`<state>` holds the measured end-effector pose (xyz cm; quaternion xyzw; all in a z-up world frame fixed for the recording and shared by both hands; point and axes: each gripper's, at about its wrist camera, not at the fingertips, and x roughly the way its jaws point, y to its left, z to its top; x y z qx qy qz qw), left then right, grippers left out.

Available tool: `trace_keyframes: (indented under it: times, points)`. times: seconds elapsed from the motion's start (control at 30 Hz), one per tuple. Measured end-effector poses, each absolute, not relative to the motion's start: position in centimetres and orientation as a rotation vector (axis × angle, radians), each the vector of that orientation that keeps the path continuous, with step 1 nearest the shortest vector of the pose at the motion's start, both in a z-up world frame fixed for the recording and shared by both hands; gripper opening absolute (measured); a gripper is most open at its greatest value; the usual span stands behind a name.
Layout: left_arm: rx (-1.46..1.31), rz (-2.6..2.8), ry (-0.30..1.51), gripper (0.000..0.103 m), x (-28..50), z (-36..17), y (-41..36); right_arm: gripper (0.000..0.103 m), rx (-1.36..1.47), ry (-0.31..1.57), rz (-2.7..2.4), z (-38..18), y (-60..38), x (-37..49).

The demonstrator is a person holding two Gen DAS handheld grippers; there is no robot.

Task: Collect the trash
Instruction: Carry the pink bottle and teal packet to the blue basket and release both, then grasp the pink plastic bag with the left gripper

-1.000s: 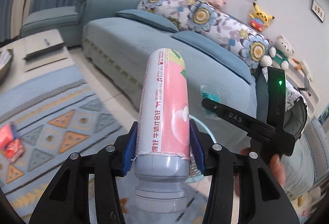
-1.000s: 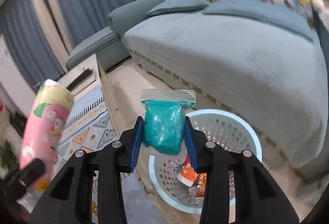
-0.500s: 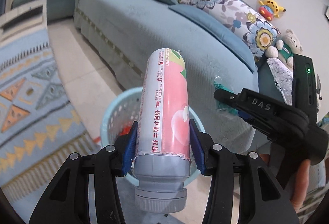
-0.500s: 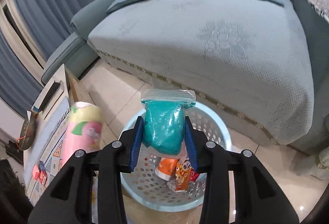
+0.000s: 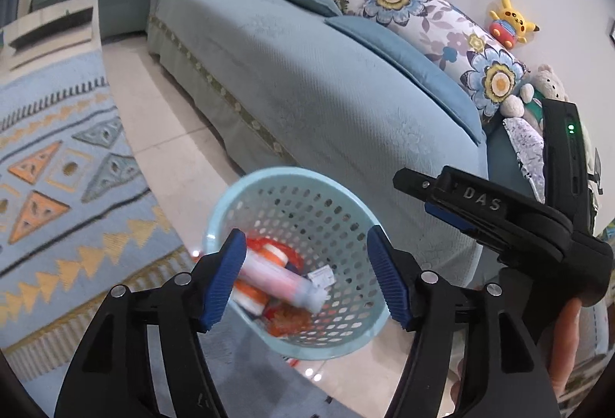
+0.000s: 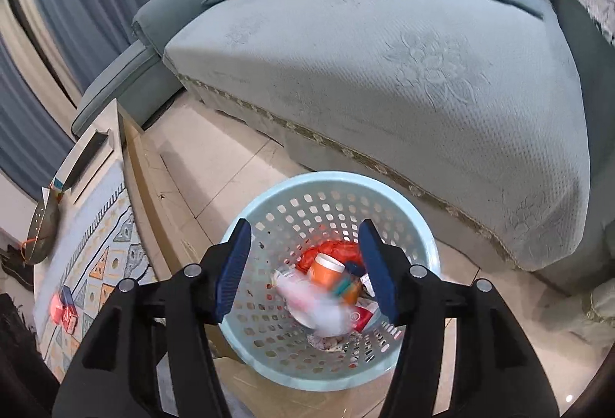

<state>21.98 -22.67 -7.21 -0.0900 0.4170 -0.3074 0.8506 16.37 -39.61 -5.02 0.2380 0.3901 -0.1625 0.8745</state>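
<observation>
left gripper (image 5: 307, 279) opening, released | right gripper (image 6: 305, 270) opening, released | pink bottle (image 5: 282, 281), teal bag now in basket (image 5: 230, 203), lower centre | two items binned

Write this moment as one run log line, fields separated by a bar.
step: drop trash | left tongs: opening, nothing between | right tongs: opening, nothing between | pink bottle: in basket | teal bag: in basket

A pale tiled floor (image 6: 215, 164) carries a light blue perforated basket (image 6: 269, 364) beside the front edge of a teal sofa (image 6: 384, 72). A patterned blue rug (image 5: 57, 168) lies on the floor, near the basket.
</observation>
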Motion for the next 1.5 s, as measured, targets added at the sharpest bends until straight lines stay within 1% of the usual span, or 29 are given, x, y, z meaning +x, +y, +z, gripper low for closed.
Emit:
trace_keyframes:
  times: [0.33,0.53,0.77,0.8,0.83,0.9,0.93,1.07,1.17,1.33,1.5]
  points:
    - [-0.189,-0.579,0.802,0.064,21.5,-4.2,-17.5,0.055,0.459,0.760,-0.285,-3.3,-35.9,17.5]
    - [-0.196,-0.476,0.759,0.064,22.2,-2.6,-11.4,0.055,0.434,0.671,-0.235,-1.6,-32.9,17.6]
    - [-0.209,-0.277,0.704,0.064,23.3,-1.2,-2.2,0.055,0.373,0.548,-0.150,0.4,-28.2,17.6]
    - [-0.212,-0.251,0.699,0.068,23.4,-1.1,-1.1,0.055,0.354,0.537,-0.133,0.6,-27.3,17.7]
    - [-0.216,-0.221,0.693,0.075,23.6,-1.0,0.1,0.055,0.339,0.534,-0.123,0.6,-26.6,17.8]
    - [-0.225,-0.139,0.684,0.083,23.9,-1.1,2.6,0.055,0.291,0.532,-0.099,0.6,-24.7,18.1]
    - [-0.234,-0.104,0.686,0.084,24.2,-1.3,3.8,0.055,0.275,0.533,-0.092,0.5,-24.0,18.3]
    - [-0.334,-0.013,0.744,0.084,25.8,-3.0,9.0,0.055,0.222,0.553,-0.056,-0.1,-20.9,19.4]
    - [-0.345,0.019,0.775,0.084,26.8,-4.3,11.0,0.055,0.218,0.569,-0.023,-0.6,-19.0,20.2]
    - [-0.287,0.052,0.849,0.084,29.0,-6.7,11.1,0.055,0.202,0.590,0.019,-1.4,-16.0,21.2]
    - [-0.264,0.089,0.870,0.084,29.8,-8.2,11.6,0.055,0.148,0.604,0.044,-2.1,-13.0,21.7]
